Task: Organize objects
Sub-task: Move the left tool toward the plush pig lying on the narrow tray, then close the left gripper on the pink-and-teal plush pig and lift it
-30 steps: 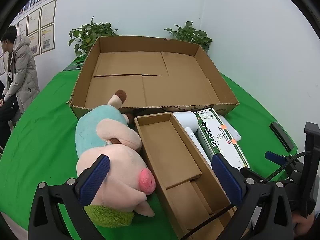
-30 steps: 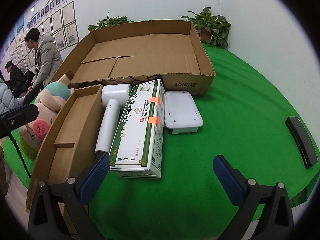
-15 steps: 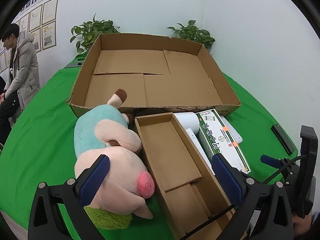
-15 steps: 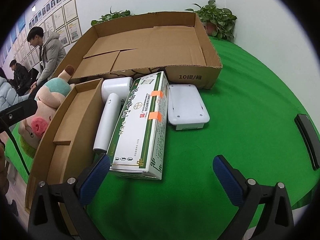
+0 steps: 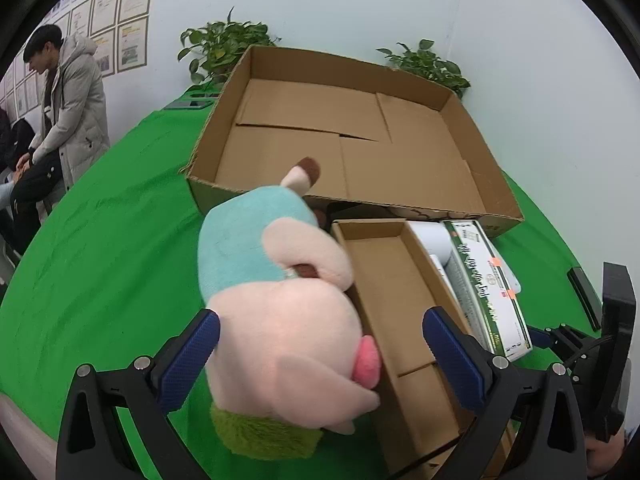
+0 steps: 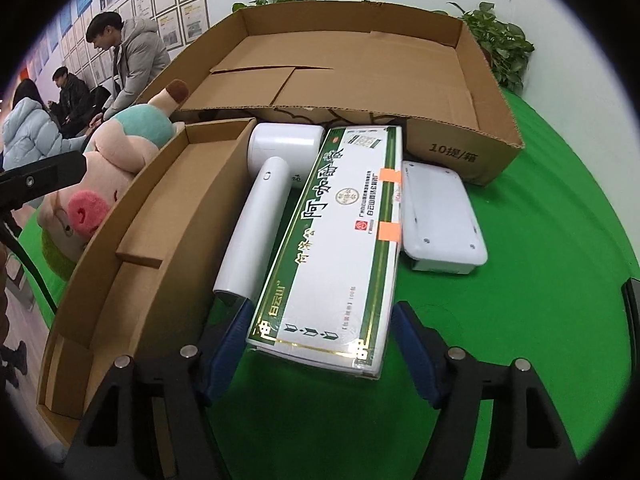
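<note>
A green table [image 6: 540, 280] carries a large open cardboard box [image 5: 360, 152] at its far edge. Just in front lie a narrow cardboard tray [image 6: 152, 240], a plush pig [image 5: 280, 320], a green-and-white carton [image 6: 336, 248] and a white hair dryer [image 6: 260, 216]. The left gripper [image 5: 320, 356] straddles the pig's head, its jaws wide and clear of it. The right gripper [image 6: 320, 348] is closing around the carton's near end, its pads not yet pressing.

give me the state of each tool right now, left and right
Left tool: open, astride the pink and teal plush pig, not gripping.
Right tool: closing around the green and white carton, pads not yet pressing.
</note>
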`<state>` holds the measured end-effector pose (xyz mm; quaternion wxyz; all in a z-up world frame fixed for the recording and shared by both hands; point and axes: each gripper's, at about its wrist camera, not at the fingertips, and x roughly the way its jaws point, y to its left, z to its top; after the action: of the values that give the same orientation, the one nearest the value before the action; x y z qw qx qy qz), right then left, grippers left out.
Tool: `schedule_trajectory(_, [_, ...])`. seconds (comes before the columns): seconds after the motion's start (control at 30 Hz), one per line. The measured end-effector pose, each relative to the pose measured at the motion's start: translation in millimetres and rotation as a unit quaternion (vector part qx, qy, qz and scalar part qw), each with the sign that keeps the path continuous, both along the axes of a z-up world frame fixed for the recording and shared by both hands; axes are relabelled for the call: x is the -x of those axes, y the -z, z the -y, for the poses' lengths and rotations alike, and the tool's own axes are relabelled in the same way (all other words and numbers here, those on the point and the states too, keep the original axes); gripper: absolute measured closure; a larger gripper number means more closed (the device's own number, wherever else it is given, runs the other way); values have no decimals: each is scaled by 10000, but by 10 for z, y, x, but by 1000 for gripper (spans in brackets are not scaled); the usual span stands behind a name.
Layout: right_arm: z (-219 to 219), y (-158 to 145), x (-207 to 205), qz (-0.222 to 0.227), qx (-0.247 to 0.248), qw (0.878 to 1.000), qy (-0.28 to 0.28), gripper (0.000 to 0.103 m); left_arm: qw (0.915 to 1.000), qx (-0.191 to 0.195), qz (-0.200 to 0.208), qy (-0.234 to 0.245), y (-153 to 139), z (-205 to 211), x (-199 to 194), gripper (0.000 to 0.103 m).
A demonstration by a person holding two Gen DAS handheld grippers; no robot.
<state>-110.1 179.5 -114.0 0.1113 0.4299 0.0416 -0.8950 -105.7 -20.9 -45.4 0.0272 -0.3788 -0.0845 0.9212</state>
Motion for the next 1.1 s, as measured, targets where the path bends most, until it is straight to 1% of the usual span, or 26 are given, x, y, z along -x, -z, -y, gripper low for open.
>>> schedule_trajectory(0.13, [-80, 50, 12, 249, 417, 9988, -118, 34, 9996, -150, 172, -135, 104, 176, 31, 1])
schedule_trajectory(0.2, [-70, 40, 8, 290, 367, 9987, -181, 34, 9992, -229, 280, -190, 150, 263, 59, 4])
schedule_trajectory(0.3, [-117, 13, 24, 486, 542, 9970, -251, 34, 9983, -397, 395, -179, 201, 365, 84, 4])
schedule_trajectory(0.33, [-130, 5, 24, 534, 535, 9967, -280, 33, 9974, -538, 450, -136, 233, 413, 93, 4])
schedule_trajectory(0.37, [-118, 0, 20, 560, 444, 9969, -314, 33, 9972, -568, 475, -122, 248, 410, 109, 4])
schedule_trajectory(0.4, [-100, -7, 6, 557, 294, 9974, -343, 32, 9968, -612, 510, -91, 270, 419, 112, 7])
schedule_trajectory(0.43, [-82, -12, -14, 547, 122, 9978, -362, 32, 9965, -641, 527, -26, 298, 427, 116, 8])
schedule_trajectory(0.53, [-66, -23, -43, 581, -172, 9976, -324, 31, 9979, -437, 471, 62, 293, 365, 114, 14])
schedule_trajectory(0.6, [-73, -41, -46, 604, -148, 9976, -312, 26, 9983, -355, 450, 102, 284, 361, 105, 22])
schedule_trajectory(0.7, [-40, -111, -89, 513, -36, 9978, -423, 23, 9982, -323, 470, 183, 255, 340, 127, 28])
schedule_trajectory(0.77, [-9, -130, -92, 449, -127, 9980, -437, 22, 9982, -296, 465, 227, 251, 324, 104, 29])
schedule_trajectory(0.9, [47, -183, -105, 321, -289, 9984, -356, 22, 9979, -327, 453, 318, 233, 346, 73, 29])
schedule_trajectory(0.97, [-7, -226, -136, 257, -297, 9989, -241, 20, 9979, -308, 440, 349, 214, 357, 71, 29])
schedule_trajectory(1.0, [-51, -256, -147, 206, -252, 9993, -157, 19, 9981, -279, 429, 350, 202, 356, 64, 25])
schedule_trajectory(1.07, [-127, -300, -162, 80, -77, 9999, -12, 13, 9986, -182, 387, 314, 175, 339, 44, 20])
schedule_trajectory(1.1, [-181, -326, -163, 29, 71, 9999, 86, 5, 9989, -100, 346, 297, 152, 320, 24, 18])
